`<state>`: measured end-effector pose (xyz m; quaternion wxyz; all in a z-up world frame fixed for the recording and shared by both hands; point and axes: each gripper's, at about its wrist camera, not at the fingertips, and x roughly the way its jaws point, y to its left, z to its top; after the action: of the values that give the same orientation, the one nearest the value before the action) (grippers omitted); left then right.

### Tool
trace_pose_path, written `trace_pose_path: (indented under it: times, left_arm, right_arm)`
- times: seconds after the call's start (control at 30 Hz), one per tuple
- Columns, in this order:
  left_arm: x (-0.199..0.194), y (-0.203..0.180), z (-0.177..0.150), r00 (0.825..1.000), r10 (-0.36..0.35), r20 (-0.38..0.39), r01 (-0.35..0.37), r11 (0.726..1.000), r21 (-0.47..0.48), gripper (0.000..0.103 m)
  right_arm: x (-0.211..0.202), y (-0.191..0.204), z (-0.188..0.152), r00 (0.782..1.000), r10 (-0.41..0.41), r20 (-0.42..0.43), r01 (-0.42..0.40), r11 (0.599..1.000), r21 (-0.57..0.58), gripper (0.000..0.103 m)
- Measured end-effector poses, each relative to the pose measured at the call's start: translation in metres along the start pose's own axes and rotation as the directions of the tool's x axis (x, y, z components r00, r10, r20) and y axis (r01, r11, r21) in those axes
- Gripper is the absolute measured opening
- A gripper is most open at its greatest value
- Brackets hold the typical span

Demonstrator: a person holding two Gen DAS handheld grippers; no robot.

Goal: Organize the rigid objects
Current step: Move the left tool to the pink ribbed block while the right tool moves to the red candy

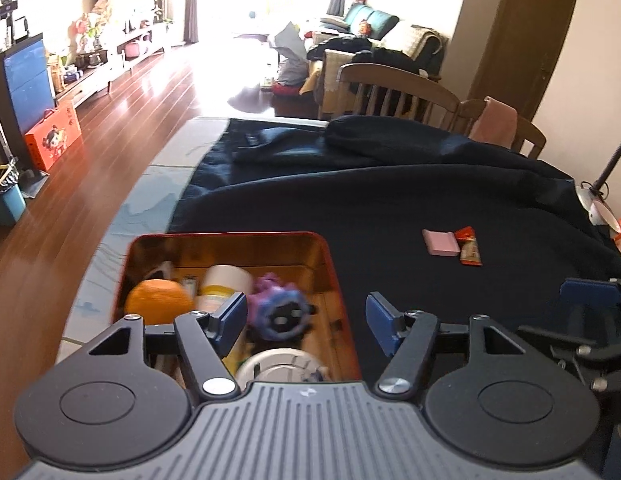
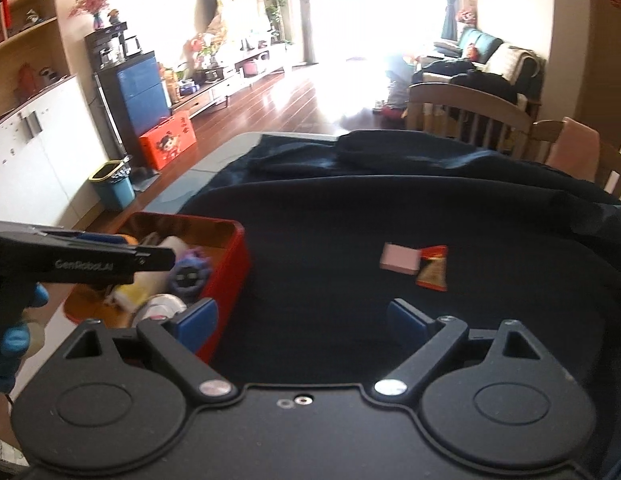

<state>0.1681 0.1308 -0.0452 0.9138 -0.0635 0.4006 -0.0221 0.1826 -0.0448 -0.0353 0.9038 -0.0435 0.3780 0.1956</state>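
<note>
Two handheld grippers over a table draped in a dark navy cloth point(image 2: 350, 280). Left gripper point(image 1: 306, 322): blue-padded jaws spread apart, nothing between the pads; it hangs over the near right part of a red tin box point(image 1: 330, 256) with a shiny copper-coloured inside. Right gripper point(image 2: 302, 324): jaws spread wide, empty, over bare cloth just right of the box's red wall point(image 2: 230, 264). Box contents, seen from the left wrist: one orange point(image 1: 158, 300) at the left; one white cylinder with a yellow band point(image 1: 222, 284) beside it; one purple toy with a dark round face point(image 1: 280, 314) to the right of the cylinder; one white round item point(image 1: 278, 364) nearest the camera, partly hidden; one small pale object behind the orange, too blurred to name. Loose on the cloth, well apart from the box to its right: one flat pink block point(image 1: 440, 242) and one orange-red snack packet point(image 1: 468, 246), touching side by side. A blue-gloved hand point(image 2: 10, 340) holds the left gripper's black body at the left edge of the right wrist view. Wooden chairs point(image 1: 394, 92) stand behind the table.
</note>
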Motion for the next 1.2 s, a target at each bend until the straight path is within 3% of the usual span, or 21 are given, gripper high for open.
trace_pose_path:
  times: [0.1, 0.2, 0.6, 1.2]
  left_arm:
    - [0.003, -0.017, 0.002, 1.000, -0.010, 0.003, 0.010, 1.000, -0.003, 0.077]
    - [0.007, -0.034, 0.005, 1.000, -0.024, 0.013, 0.023, 1.000, 0.002, 0.081]
    - [0.054, -0.098, 0.018, 1.000, -0.022, -0.012, 0.022, 0.999, 0.023, 0.082]
    - [0.153, -0.152, 0.028, 0.998, 0.004, -0.064, 0.000, 0.998, 0.067, 0.082]
  right_arm:
    - [-0.004, -0.020, 0.000, 1.000, -0.022, 0.010, 0.022, 1.000, 0.008, 0.092]
    - [-0.007, -0.041, 0.000, 0.999, -0.026, 0.020, 0.025, 0.999, 0.020, 0.092]
    - [0.010, -0.111, 0.009, 0.998, -0.067, 0.000, 0.067, 0.997, 0.047, 0.092]
    - [0.094, -0.176, 0.019, 0.994, -0.020, -0.109, 0.040, 0.982, 0.183, 0.091]
